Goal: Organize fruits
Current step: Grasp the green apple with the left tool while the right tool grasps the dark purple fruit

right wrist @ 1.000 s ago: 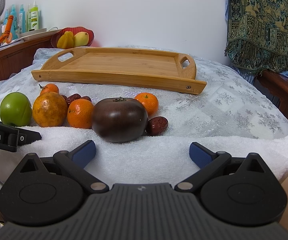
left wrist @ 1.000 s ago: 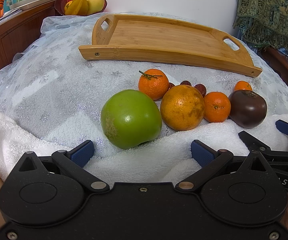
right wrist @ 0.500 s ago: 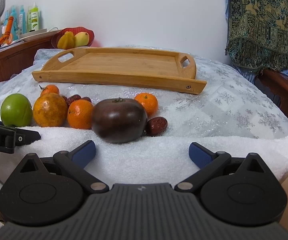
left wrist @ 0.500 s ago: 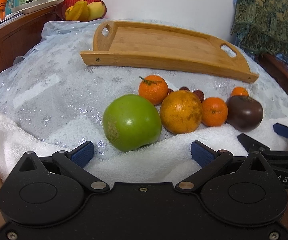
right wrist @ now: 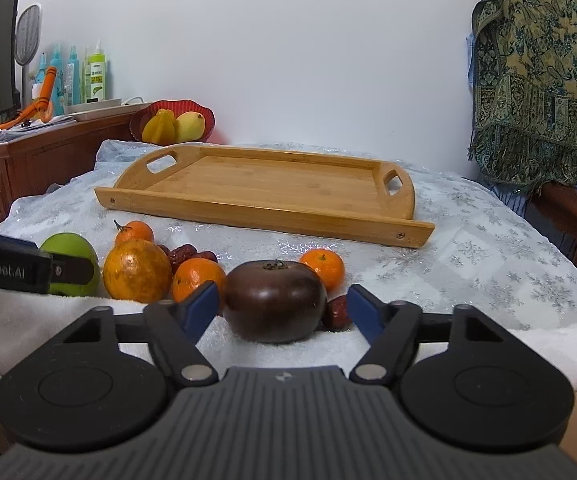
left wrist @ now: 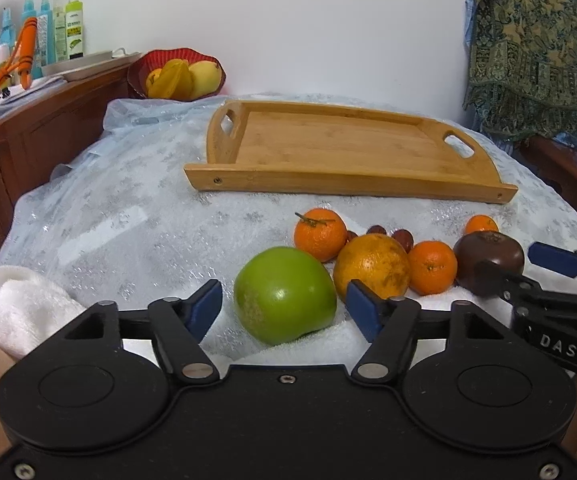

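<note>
A green apple [left wrist: 284, 294] lies on a white towel [left wrist: 20, 308], and my open left gripper [left wrist: 284, 306] has a finger on each side of it, not touching. A dark purple tomato [right wrist: 274, 300] sits between the fingers of my open right gripper [right wrist: 282, 306]. A large orange [left wrist: 372, 266], several small tangerines [left wrist: 432, 267] and red dates [right wrist: 184, 254] lie in a row behind. The empty bamboo tray [left wrist: 352, 184] stands further back; it also shows in the right wrist view [right wrist: 264, 216].
A red bowl with yellow fruit [left wrist: 176, 76] stands on a wooden sideboard [left wrist: 28, 128] at the back left, with bottles [left wrist: 60, 28] on it. A patterned cloth [left wrist: 528, 52] hangs at the right. The table has a silvery cover [left wrist: 120, 216].
Both grippers moved forward and down to the fruit: the left now straddles the green apple, the right straddles the dark tomato. Both remain open.
</note>
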`<state>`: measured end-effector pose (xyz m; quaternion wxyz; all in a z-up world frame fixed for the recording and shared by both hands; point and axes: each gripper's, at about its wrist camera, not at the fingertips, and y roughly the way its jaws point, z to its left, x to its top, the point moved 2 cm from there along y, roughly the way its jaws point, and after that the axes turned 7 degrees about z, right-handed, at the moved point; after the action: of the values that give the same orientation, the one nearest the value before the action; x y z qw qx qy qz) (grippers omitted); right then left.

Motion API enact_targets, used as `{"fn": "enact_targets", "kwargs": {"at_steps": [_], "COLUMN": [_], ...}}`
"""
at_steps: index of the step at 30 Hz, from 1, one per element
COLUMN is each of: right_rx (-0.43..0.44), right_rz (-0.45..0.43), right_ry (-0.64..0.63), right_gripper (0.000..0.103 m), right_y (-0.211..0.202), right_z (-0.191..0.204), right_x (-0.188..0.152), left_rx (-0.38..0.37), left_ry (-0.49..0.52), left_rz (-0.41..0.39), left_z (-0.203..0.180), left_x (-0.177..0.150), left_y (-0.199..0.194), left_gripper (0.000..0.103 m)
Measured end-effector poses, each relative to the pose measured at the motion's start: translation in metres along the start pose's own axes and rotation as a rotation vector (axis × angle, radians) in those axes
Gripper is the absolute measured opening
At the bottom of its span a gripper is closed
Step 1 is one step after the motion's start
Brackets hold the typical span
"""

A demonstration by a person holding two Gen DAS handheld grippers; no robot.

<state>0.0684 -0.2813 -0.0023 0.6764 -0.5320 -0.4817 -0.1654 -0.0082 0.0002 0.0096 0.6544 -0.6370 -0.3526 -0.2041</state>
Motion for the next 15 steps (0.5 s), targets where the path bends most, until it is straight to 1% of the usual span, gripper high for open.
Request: {"fn": "enact_targets", "kwargs": {"at_steps": [3, 5, 9, 13, 15], "right_rx": [-0.009, -0.007, -0.025, -0.015, -0.013], "right_rz": [0.015, 0.025, 0.045, 0.056, 0.064], "right_ry": [-0.013, -0.023, -0.047, -0.014, 0.005], "right_gripper": [0.079, 0.076, 0.076, 0.076, 0.075], "right_y": [0.004, 0.007, 0.016, 0.021, 0.025], "right_z": [0.004, 0.006, 0.011, 0.008, 0.006], "right_x": [-0.001, -0.001, -0.001, 0.002, 0.004], "left_rx": [-0.006, -0.009, -0.019, -0.036, -0.034], "left_ry": [0.001, 0.003, -0.020, -0.048, -0.050], "left_rz": [0.014, 0.019, 0.034, 0.050, 0.041], "left_z": [-0.001, -0.001, 0.002, 0.006, 0.007], "left_x": [-0.004, -0.004, -0.005, -0.007, -0.006], "left_y": [0.005, 0.009, 0.017, 0.027, 0.029], "left_gripper": [0.064, 0.062, 0.059, 0.057, 0.057]}}
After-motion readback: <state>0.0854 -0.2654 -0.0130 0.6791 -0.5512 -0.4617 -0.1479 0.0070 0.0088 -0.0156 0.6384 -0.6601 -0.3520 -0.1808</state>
